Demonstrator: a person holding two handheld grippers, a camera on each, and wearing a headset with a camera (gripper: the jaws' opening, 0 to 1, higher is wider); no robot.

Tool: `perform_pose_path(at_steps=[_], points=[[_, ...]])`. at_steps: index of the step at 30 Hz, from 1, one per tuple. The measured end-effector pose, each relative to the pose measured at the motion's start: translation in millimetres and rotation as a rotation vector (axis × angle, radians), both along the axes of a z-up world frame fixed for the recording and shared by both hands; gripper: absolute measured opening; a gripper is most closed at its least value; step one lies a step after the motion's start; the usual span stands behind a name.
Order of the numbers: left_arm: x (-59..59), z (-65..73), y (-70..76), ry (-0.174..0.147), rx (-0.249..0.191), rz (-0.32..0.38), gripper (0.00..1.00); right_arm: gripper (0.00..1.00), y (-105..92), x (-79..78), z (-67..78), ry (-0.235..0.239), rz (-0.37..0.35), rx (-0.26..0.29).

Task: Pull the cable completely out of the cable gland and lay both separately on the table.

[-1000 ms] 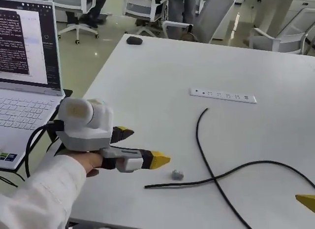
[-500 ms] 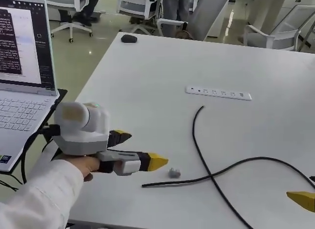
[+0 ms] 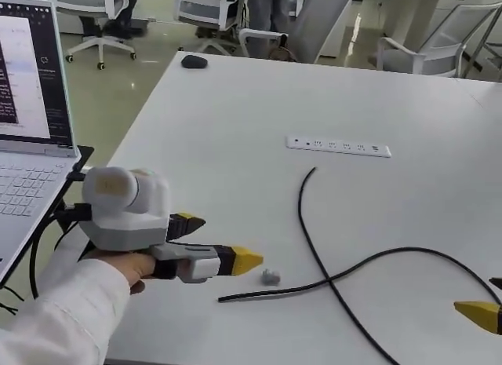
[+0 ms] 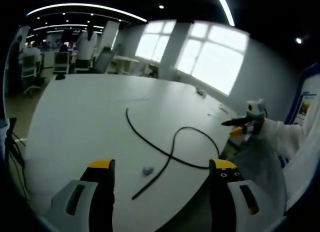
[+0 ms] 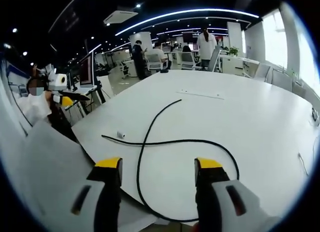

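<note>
we read the job as all but done: gland (image 3: 271,277) lies on the table (image 3: 235,129) just beside the near end of the cable (image 3: 332,280), apart from it, no cable through it. left gripper (image 3: 218,241) hovers near the gland, jaws wide open, nothing held. right gripper (image 5: 158,164) sits at the table edge, likewise wide open & empty. to finish well: back both off w/o brushing the gland or hooking the cable loop; the gland looks light & would prob. roll. confirm a clear gap btwn the two parts.
</note>
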State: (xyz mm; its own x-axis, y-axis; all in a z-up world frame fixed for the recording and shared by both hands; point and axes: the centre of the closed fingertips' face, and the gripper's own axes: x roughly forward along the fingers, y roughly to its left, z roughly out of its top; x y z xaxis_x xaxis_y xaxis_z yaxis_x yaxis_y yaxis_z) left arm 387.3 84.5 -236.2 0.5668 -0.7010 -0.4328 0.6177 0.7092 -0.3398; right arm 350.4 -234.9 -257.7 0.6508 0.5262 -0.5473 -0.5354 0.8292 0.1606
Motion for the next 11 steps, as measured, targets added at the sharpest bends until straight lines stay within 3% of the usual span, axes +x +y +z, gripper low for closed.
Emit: perform_pose_path(at_steps=[11], points=[[-1.1,-2.5,-1.8,0.006,0.002,0.001,0.78,0.61,0.7,0.4,-0.1,0.001,0.008,0.000]])
